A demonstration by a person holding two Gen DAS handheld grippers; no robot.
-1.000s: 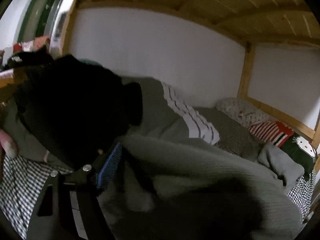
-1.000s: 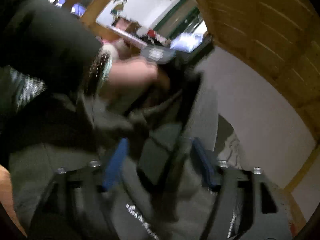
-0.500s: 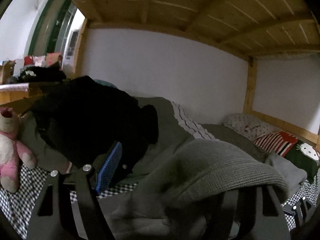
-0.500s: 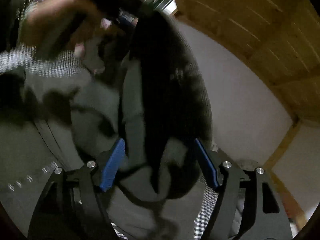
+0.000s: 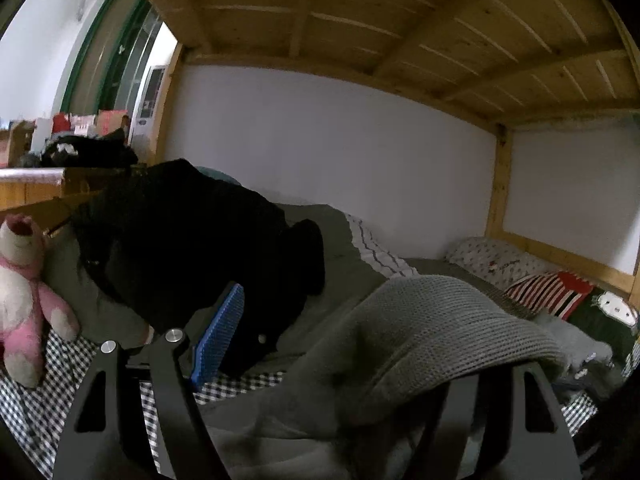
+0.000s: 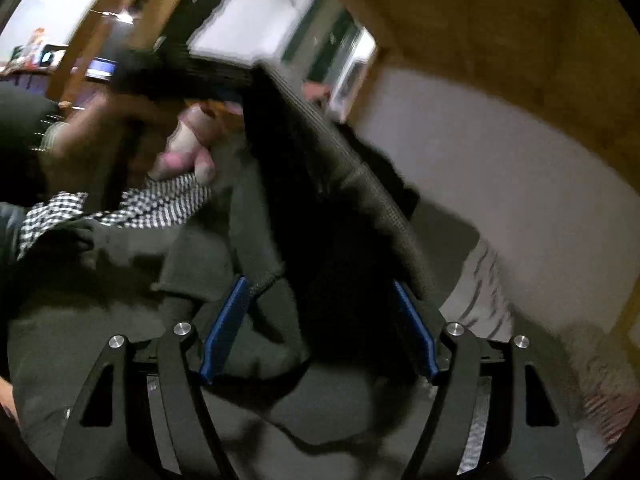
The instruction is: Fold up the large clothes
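A grey knit garment lies draped over the right finger of my left gripper and hides that pad. The left blue pad stands bare and apart from the cloth, jaws wide. Behind it a black garment is heaped on dark grey-green clothing. In the right wrist view, my right gripper has its jaws opening, with a dark olive and black garment hanging loosely between the blue pads. That garment runs up towards a person's hand.
A black-and-white checked sheet covers the bed. A pink plush toy sits at the left, and patterned pillows lie at the far right. Wooden slats hang low overhead, and a white wall backs the bed.
The left view has drawn back and risen; the grey knit cloth now sits lower and the plush toy has come into view. The right gripper has rolled and its pads have spread wider around the dark garment.
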